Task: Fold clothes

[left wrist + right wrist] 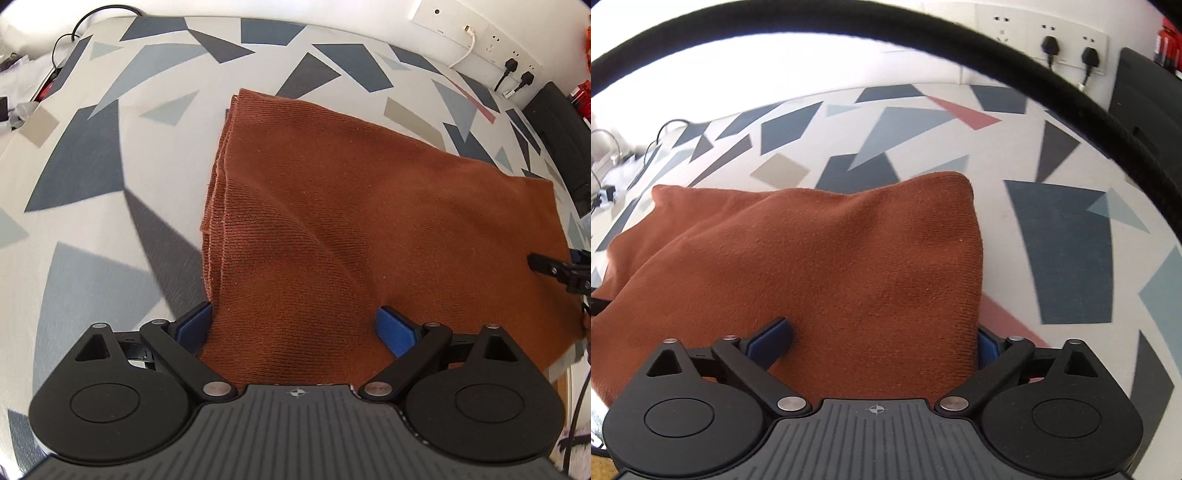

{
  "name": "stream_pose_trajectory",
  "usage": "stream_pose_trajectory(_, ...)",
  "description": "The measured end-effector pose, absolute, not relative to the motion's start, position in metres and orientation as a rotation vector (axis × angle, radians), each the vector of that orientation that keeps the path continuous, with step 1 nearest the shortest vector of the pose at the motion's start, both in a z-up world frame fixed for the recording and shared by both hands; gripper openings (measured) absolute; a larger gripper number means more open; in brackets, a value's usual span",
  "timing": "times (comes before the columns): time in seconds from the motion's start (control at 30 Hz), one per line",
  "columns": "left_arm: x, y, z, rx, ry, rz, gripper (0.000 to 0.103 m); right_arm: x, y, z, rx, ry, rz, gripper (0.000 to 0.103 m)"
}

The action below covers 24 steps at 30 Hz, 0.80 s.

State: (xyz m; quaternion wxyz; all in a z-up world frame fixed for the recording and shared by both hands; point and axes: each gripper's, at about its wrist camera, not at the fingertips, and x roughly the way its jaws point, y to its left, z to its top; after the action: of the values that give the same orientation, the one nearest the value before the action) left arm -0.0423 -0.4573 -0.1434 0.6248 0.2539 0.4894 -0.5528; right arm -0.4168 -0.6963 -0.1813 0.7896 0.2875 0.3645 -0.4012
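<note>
On the patterned bed (92,177), the folded rust garment (351,206) lies between both tongs: left tongs (295,328) straddle its left edge, right tongs (882,339) its right, all jaws apart, nothing clamped.

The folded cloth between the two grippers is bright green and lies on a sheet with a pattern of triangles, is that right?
Not quite: the folded cloth is rust brown, not green, as both wrist views show. It does lie on the sheet patterned with triangles.
</note>
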Motion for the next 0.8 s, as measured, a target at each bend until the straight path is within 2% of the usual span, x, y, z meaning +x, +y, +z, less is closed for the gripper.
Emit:
stream_pose_trajectory(0.17,-0.032,-0.467,-0.144,0.568,1.091,-1.264,0.099,-0.409,-0.694,-0.18,0.643,0.793,-0.903,0.102)
stream_pose_trajectory(0.2,-0.032,-0.473,-0.146,0.595,1.058,-1.284,0.103,-0.409,-0.693,-0.18,0.648,0.79,-0.907,0.102)
stream_pose_trajectory(0.3,-0.033,-0.492,-0.149,0.68,0.984,-1.305,0.103,-0.41,-0.693,-0.18,0.665,0.777,-0.925,0.102)
stream_pose_trajectory(0.53,-0.034,-0.53,-0.151,0.668,1.0,-1.214,0.103,-0.411,-0.693,-0.181,0.663,0.769,-0.939,0.102)
stream_pose_trajectory(0.8,-0.037,-0.53,-0.154,0.645,0.982,-1.18,0.103,-0.41,-0.686,-0.184,0.643,0.73,-0.987,0.102)
